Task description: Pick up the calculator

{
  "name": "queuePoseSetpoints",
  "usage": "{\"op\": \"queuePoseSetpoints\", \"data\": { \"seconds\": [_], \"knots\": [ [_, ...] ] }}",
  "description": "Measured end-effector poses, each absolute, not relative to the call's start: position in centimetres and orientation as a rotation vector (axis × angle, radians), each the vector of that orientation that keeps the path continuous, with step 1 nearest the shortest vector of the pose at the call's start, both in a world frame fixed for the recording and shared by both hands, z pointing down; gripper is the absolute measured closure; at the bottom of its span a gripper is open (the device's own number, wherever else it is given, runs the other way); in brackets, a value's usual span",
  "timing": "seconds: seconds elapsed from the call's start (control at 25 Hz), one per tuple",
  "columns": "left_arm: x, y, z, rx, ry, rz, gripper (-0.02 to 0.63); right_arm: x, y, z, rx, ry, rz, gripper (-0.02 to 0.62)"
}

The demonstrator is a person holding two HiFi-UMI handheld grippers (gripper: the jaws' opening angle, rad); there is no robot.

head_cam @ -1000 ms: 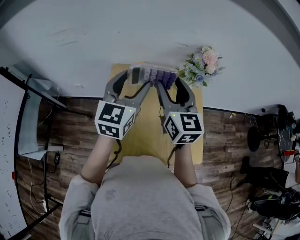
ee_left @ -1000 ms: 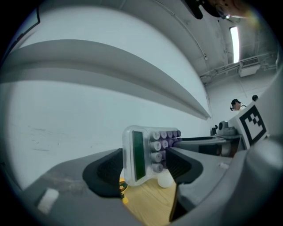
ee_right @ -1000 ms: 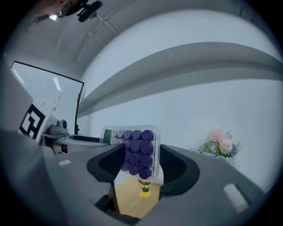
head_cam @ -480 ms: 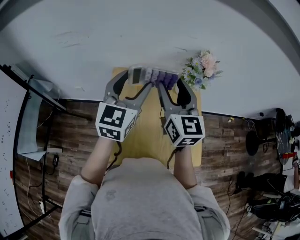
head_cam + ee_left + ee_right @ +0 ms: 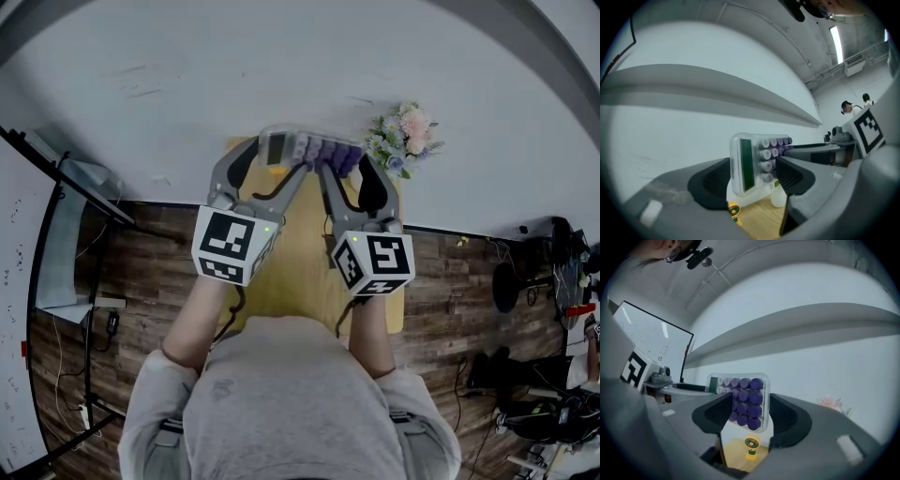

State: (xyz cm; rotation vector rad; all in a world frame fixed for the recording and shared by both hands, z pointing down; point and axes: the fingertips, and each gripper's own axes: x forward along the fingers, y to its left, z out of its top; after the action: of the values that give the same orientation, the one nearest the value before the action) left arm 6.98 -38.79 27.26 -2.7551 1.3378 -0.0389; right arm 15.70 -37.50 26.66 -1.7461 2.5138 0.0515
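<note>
Above the table (image 5: 300, 272), the calculator (image 5: 307, 148), clamped by left gripper (image 5: 274, 155) and right gripper (image 5: 341, 164), was raised further; pickup was judged done.

Small yellow wood table (image 5: 298, 272) vs white wall. Far end: small yellow bottle w/ green label (image 5: 751, 447), white bottle (image 5: 778, 197) near it. Flowers (image 5: 403, 139) at far-right corner.

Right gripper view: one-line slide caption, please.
Right gripper holds the calculator by its purple-key end, above a small yellow bottle.
</note>
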Motion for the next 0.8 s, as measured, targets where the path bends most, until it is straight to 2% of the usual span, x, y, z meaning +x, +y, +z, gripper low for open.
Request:
{"op": "queuePoseSetpoints", "data": {
  "seconds": [0.8],
  "knots": [
    [7.44, -38.41, 26.26, -2.752, 1.303, -0.007, 0.298, 16.12, -36.89, 25.64, -1.762, 2.483, 0.102, 0.353]
  ]
}}
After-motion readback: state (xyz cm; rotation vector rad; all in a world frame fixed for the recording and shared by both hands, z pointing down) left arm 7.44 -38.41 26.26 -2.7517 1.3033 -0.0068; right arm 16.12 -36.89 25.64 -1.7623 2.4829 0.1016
